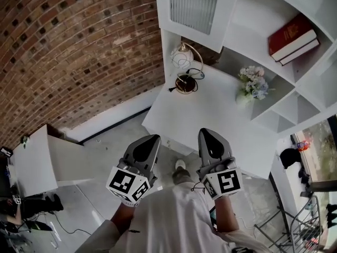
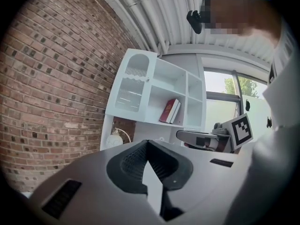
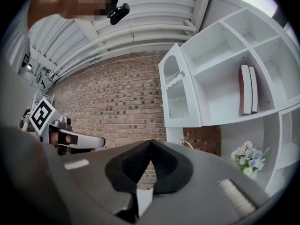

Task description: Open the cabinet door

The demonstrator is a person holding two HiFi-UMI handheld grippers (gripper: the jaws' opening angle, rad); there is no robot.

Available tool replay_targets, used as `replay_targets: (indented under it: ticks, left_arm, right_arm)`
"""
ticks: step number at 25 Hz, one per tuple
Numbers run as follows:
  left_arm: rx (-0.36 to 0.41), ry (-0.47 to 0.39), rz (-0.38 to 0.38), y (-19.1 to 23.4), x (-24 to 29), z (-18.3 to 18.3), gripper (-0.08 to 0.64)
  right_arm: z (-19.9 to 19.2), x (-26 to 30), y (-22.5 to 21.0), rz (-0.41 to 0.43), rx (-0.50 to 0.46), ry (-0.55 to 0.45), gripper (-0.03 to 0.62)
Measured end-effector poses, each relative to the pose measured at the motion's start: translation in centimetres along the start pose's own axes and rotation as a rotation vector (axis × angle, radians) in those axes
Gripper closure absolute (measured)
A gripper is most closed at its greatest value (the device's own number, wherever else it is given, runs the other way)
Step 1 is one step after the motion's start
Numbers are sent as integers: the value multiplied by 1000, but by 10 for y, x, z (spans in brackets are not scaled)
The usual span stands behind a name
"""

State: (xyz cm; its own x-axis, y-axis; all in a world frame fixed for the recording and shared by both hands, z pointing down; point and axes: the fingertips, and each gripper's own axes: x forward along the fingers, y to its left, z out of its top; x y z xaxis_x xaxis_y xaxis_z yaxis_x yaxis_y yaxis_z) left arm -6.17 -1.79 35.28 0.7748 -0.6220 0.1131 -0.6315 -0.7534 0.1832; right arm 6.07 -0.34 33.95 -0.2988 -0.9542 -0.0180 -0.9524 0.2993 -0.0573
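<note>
Item: cabinet door (image 1: 195, 7), above white tabletop (image 1: 210, 109).
Clenched and empty, left tool (image 1: 150, 141) and right tool (image 1: 209, 137) sit side by side, well short of it.

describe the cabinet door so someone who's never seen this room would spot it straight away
Find the white shelf unit standing against the brick wall. The cabinet door covers the unit's upper left compartment, on the side nearest the bricks. It is the only door on the unit, white-framed with ribbed glass, while its neighbours are open shelves, one holding a red book.

Lamp (image 1: 182, 57) sits below the cabinet door (image 1: 194, 7), left of flowers (image 1: 253, 83).
</note>
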Motion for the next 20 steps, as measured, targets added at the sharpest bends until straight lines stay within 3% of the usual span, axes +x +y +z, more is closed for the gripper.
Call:
replay_targets:
  ticks: [8, 13, 20]
  left_arm:
    - [23, -16, 46, 22, 62, 17, 551]
    - [34, -23, 66, 27, 101, 20, 551]
    - [34, -15, 98, 31, 120, 18, 551]
  right_arm:
    - [14, 50, -50, 64, 45, -82, 592]
    - [10, 69, -89, 59, 63, -85, 592]
    - [12, 87, -111, 73, 64, -99, 592]
